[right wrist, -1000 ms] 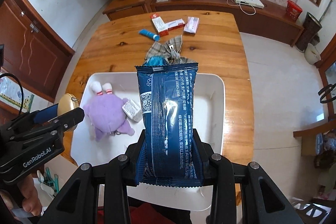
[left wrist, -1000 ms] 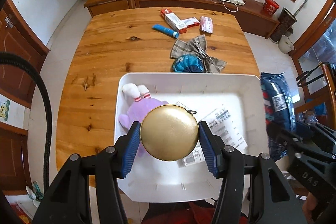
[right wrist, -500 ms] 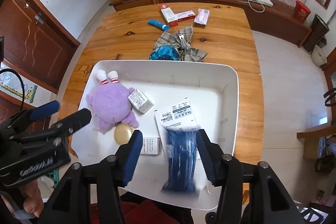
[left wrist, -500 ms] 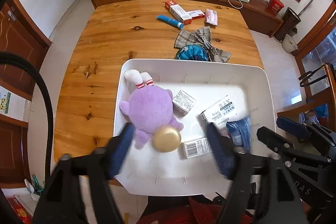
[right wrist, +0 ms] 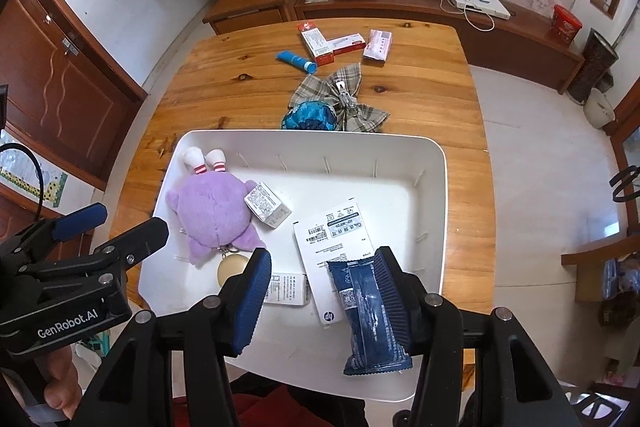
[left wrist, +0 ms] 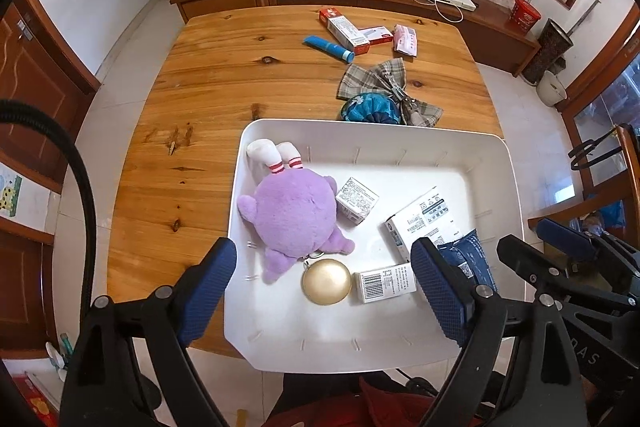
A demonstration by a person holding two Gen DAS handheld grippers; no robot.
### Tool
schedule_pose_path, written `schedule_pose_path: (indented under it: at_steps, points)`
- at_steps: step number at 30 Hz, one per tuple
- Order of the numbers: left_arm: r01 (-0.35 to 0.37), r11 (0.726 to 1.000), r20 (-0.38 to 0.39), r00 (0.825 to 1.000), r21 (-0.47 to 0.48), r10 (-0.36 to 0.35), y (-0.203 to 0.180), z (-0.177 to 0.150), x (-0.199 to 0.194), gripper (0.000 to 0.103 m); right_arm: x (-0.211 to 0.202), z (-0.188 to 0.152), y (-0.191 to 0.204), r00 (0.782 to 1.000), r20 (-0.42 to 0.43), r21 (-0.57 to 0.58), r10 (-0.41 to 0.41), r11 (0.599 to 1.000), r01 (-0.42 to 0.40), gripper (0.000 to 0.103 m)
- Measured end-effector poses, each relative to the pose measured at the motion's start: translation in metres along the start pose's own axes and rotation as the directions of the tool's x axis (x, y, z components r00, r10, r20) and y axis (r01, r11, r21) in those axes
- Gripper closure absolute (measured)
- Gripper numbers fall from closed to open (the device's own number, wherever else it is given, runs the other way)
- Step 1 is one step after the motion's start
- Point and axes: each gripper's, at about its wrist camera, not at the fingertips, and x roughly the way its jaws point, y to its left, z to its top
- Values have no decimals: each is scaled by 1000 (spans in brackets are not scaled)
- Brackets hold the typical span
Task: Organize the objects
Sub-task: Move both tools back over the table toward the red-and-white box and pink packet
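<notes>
Sitting at the near edge of the wooden surface (left wrist: 200, 115), the white bin (left wrist: 516, 203) already holds a purple plush toy (left wrist: 296, 215), several small boxes, a round gold case (left wrist: 327, 282) and a dark blue packet (right wrist: 370, 311).

What is left to gather lies beyond the bin's far rim, toward the far right part of the surface. A plaid cloth bow (right wrist: 340, 99) and a teal scrunchie (right wrist: 308, 117) sit just beyond that rim, the scrunchie touching the bow. Farther off are a red and white box (right wrist: 316, 43), a second flat box beside it, a pink packet (right wrist: 377, 45) and a blue tube (right wrist: 296, 61), its long axis running diagonally across the surface, cap end toward the bow.

The left tongs (left wrist: 324, 297) hang over the bin's near left side with the jaws opening wide; the gold case lies on the bin floor between them, untouched. The right tongs (right wrist: 320, 297) stand parted with nothing gripped; the blue packet rests in the bin against the right-hand pad (right wrist: 394, 301).

Judging from both views, the leftovers lie nearer the right hand.
</notes>
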Motion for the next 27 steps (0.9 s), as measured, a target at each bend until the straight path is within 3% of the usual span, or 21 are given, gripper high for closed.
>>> schedule_pose_path:
  at_steps: [12, 21, 27]
  points:
    - [55, 996, -16, 998, 67, -54, 10, 27, 7, 12, 8, 20, -15, 1000, -6, 73, 16, 997, -16, 49]
    - [133, 978, -39, 991, 163, -128, 17, 71, 9, 8, 12, 40, -24, 1000, -11, 121, 5, 993, -3, 49]
    - [125, 970, -13, 992, 207, -125, 14, 105, 7, 7, 16, 60, -23, 1000, -16, 131, -10, 991, 12, 49]
